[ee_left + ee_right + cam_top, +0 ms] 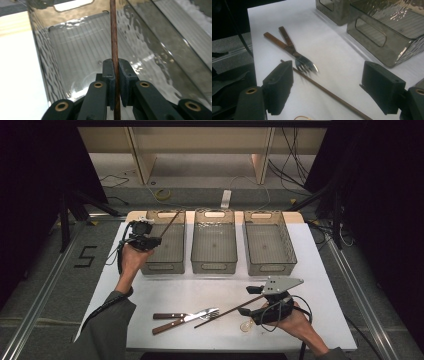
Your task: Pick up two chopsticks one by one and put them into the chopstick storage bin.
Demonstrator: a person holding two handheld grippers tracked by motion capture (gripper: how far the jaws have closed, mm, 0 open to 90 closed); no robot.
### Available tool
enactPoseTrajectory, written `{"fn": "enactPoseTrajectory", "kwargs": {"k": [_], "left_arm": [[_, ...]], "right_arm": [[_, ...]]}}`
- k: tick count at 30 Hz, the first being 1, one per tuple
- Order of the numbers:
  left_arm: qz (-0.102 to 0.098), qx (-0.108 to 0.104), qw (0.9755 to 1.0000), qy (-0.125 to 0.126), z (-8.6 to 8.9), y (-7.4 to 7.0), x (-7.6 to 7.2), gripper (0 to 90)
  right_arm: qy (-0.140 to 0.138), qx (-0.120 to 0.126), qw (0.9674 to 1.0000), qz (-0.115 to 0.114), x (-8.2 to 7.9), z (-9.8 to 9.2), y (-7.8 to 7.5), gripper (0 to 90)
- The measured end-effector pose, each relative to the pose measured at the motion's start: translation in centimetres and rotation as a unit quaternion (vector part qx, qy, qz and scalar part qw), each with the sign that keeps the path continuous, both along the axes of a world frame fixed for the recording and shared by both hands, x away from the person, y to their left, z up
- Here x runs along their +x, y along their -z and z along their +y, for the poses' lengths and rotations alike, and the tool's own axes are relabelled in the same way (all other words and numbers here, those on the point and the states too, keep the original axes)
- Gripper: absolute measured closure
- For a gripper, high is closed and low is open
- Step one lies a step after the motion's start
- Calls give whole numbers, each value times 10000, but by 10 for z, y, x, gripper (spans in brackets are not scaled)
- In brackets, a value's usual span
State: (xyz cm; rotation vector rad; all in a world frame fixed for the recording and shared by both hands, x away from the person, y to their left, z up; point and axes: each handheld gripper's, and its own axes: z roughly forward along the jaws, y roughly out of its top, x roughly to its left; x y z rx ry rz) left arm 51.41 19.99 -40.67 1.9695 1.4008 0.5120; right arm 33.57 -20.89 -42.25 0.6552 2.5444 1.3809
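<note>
left gripper (159, 239) held a chopstick (169, 225) over the left bin (165, 262); right gripper (246, 301) stood open above the table (310, 270).

high view: the left gripper's jaws pinched the low end of the chopstick, which slanted up and away from the fingers over the bin's far corner. the right gripper sat near a second chopstick (227, 312) lying on the table, with two forks (186, 317) just past its tip. left gripper view: the pads (111, 75) were closed on the chopstick (114, 37), which ran straight up between them, the bin's floor (75, 50) beyond the fingers. right gripper view: the pads (279, 85) stood wide apart, gripping nothing; the second chopstick (324, 91) lay on the table between and beyond them, the forks (294, 53) further out, another bin (384, 37) beyond the right-hand pad.
</note>
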Motion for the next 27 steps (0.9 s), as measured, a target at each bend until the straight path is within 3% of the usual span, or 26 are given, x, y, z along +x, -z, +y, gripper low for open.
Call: {"fn": "enactPoseTrajectory", "kwargs": {"k": [3,5,7,13,16,20,25,27], "left_arm": [[33,-133,9999,30,1,0,0,665],[-56,-117,9999,10,1,-4,-2,607],[-133,-249,9996,12,1,-10,-5,531],[-206,-541,9981,205,0,-23,-20,417],[-248,-777,9961,339,-1,-27,-33,376],[-235,-1156,9912,608,-4,-26,-49,311],[-299,-1210,9882,893,-9,-24,-68,245],[-429,-1249,9870,921,-11,-24,-75,236]], "right_arm": [[-10,1,10000,15,0,0,0,261],[-16,0,10000,13,0,0,1,261],[-26,-7,10000,8,0,1,1,261],[-33,-90,10000,-25,0,2,0,261],[-55,-244,9996,-89,0,3,-2,261],[-167,-477,9987,-46,4,5,-5,260],[-350,-799,9961,-96,7,9,-9,260],[-420,-990,9942,-71,10,11,-12,264]]}}
